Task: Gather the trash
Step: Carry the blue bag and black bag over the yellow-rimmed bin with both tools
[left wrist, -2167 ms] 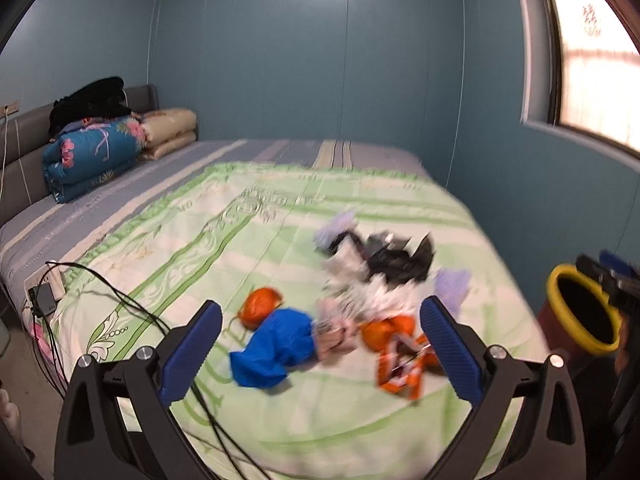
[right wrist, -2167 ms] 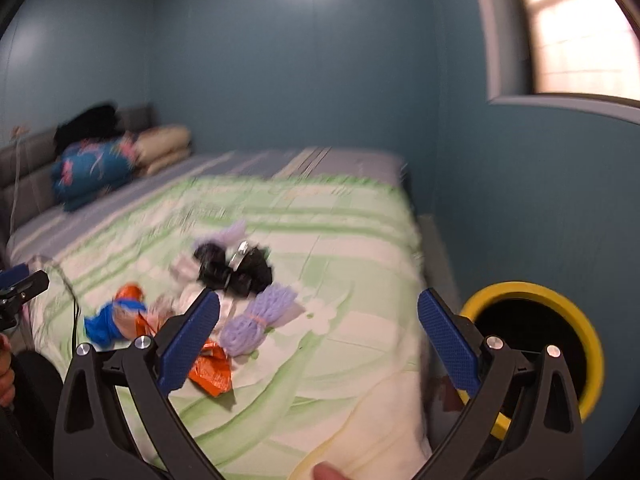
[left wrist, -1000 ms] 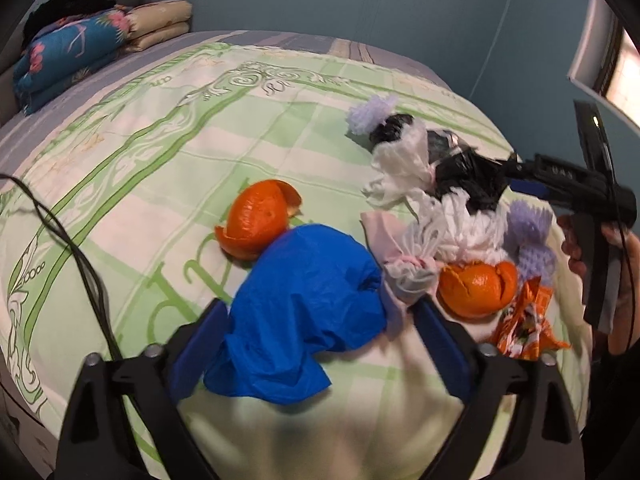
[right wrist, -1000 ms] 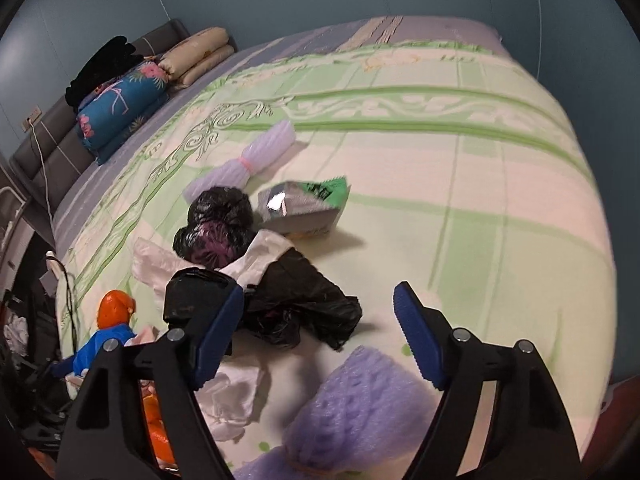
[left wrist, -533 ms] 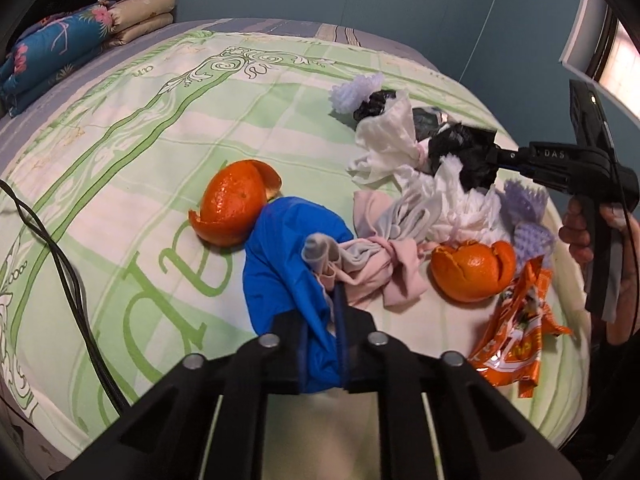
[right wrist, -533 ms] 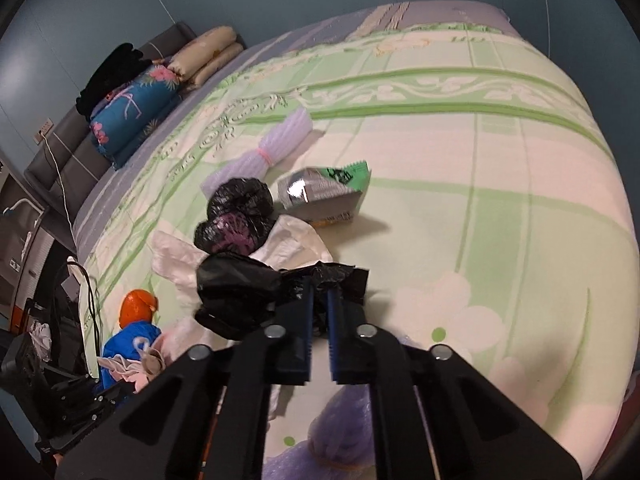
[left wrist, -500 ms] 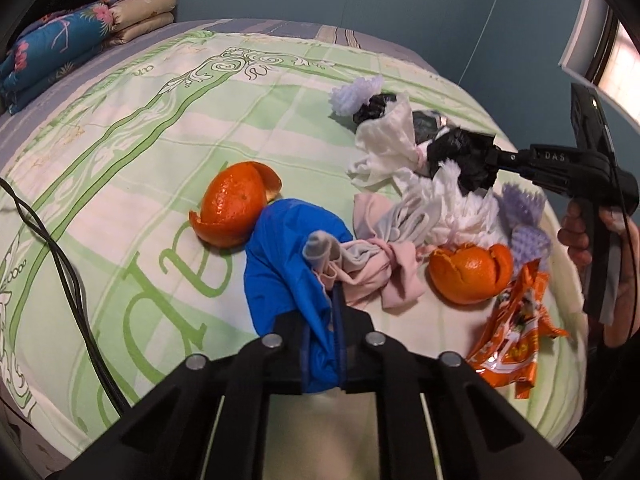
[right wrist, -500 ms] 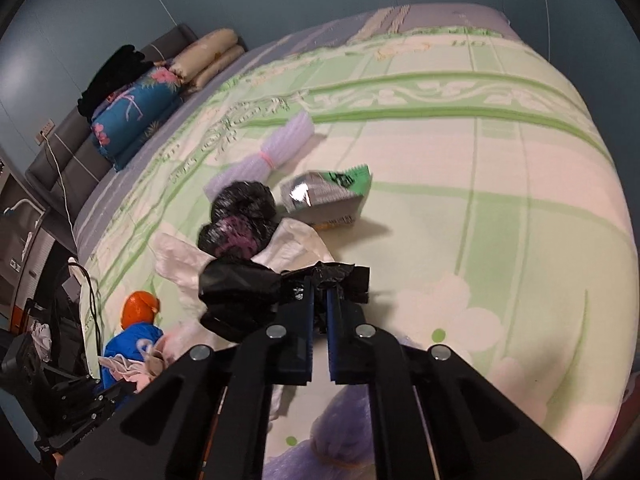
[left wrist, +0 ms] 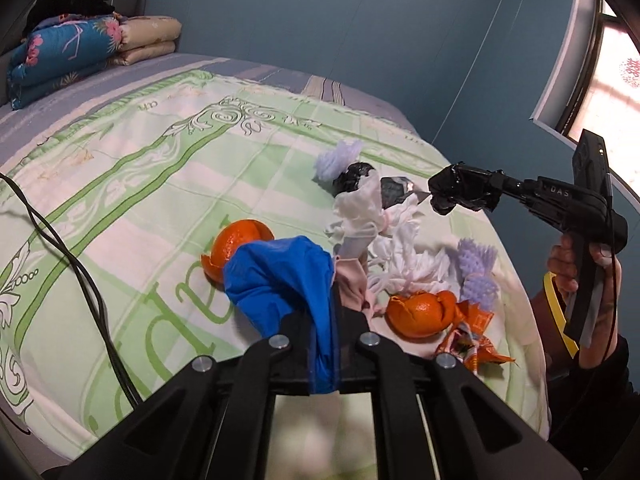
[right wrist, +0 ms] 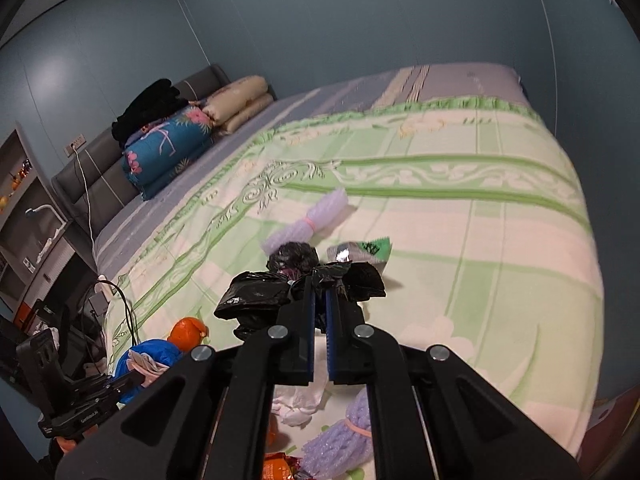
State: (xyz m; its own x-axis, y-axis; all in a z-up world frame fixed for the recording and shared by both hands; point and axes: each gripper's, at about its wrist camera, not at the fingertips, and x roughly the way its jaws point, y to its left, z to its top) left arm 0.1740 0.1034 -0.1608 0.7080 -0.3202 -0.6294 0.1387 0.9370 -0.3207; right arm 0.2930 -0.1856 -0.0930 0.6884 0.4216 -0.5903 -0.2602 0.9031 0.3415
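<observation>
Blue bag [left wrist: 288, 276] clenched in left gripper [left wrist: 324, 320]; right gripper [right wrist: 319, 300] pinches black bag [right wrist: 256, 294]; only right view shows headboard [right wrist: 92, 176].

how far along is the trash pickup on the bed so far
Early. Nothing looks binned yet. In hand: the left gripper is shut on the blue plastic bag, the right gripper on the black plastic bag; both bags are raised off the bed. Left on it: two orange peels, white tissues, purple foam nets, an orange wrapper and more.
</observation>
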